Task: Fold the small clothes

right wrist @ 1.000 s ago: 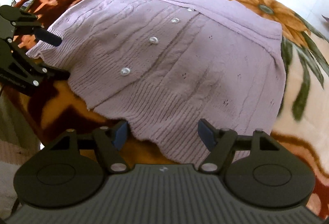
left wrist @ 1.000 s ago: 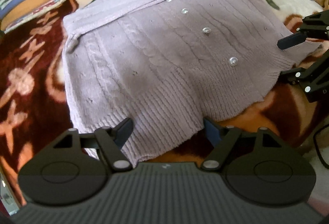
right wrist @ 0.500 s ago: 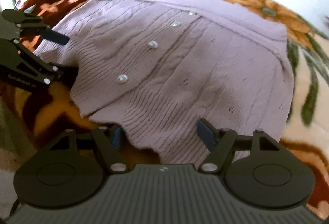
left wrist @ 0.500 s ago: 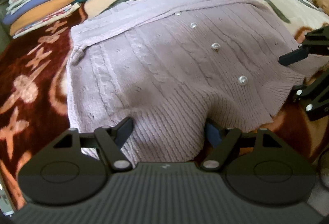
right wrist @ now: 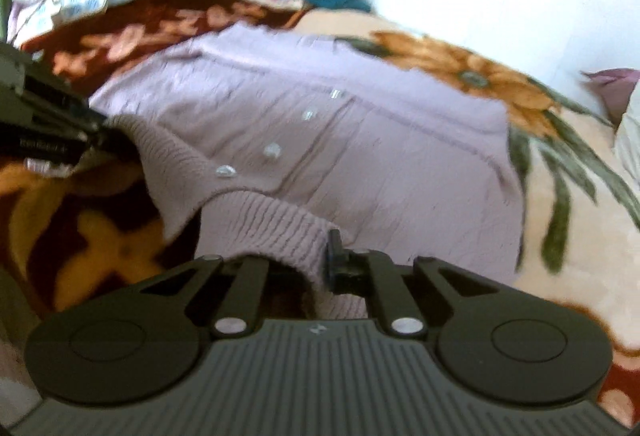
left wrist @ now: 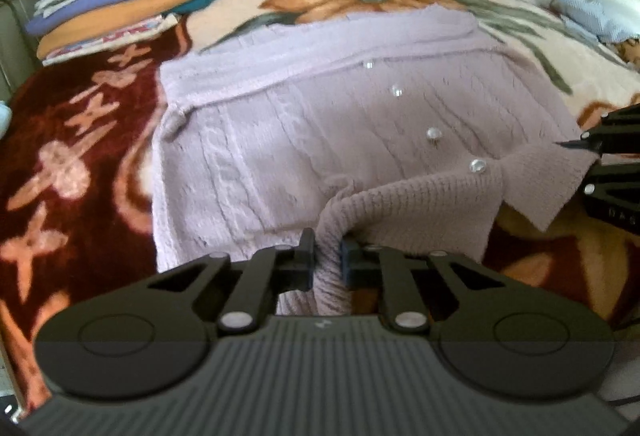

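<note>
Sunlit bed under a flowered blanket [left wrist: 92, 163] carries a lilac cardigan [left wrist: 304, 139], spread flat with its buttons up. Left tongs [left wrist: 327, 260] have just closed and now pinch its ribbed hem; right tongs [right wrist: 326, 260] have just closed on the hem too, bunching the knit. Folded clothes [left wrist: 116, 11] are stacked by the wall.

Blanket [left wrist: 80, 163] beside cardigan [left wrist: 280, 139] open, folded pile [left wrist: 116, 3] – far corner
</note>
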The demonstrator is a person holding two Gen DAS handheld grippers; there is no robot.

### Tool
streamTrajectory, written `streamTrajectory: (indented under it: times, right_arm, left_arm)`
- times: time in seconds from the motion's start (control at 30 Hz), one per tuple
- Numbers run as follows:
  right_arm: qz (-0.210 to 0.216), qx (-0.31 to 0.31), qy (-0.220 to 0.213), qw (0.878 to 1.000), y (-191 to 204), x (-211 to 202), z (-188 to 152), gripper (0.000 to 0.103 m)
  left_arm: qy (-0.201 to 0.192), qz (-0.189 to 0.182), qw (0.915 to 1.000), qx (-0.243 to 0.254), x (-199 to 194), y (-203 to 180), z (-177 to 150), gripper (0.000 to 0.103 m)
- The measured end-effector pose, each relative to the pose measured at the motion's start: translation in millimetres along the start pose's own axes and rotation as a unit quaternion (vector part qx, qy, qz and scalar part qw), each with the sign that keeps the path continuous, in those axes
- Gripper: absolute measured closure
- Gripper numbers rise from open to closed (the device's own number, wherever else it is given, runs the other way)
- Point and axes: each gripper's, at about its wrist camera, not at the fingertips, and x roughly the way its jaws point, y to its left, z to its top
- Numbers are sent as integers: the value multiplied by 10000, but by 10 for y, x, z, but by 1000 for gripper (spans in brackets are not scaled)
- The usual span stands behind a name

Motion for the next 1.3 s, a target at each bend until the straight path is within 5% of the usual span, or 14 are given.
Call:
streamTrajectory:
  times: [0.47, 0.87, 1.03, 1.3]
  right_arm:
    - [-354, 363, -1065, 9930, -323, 32, 695, 95]
    - [-710, 638, -1644, 9818, -820, 746, 1646, 95]
    - [-804, 697, -1503, 9829, -964, 1364, 1918, 95]
    - [-856, 680, -752, 9912, -1001, 2341, 1828, 95]
  left_arm:
    - [-1139, 210, 9930, -252, -139, 178, 651, 89]
    - [-1979, 576, 9781, -301, 238, 331, 1474, 89]
    - [-1943, 672, 9777, -425, 660, 421, 1786, 89]
    - [-1192, 703, 9877, -721, 1576, 558, 1845, 89]
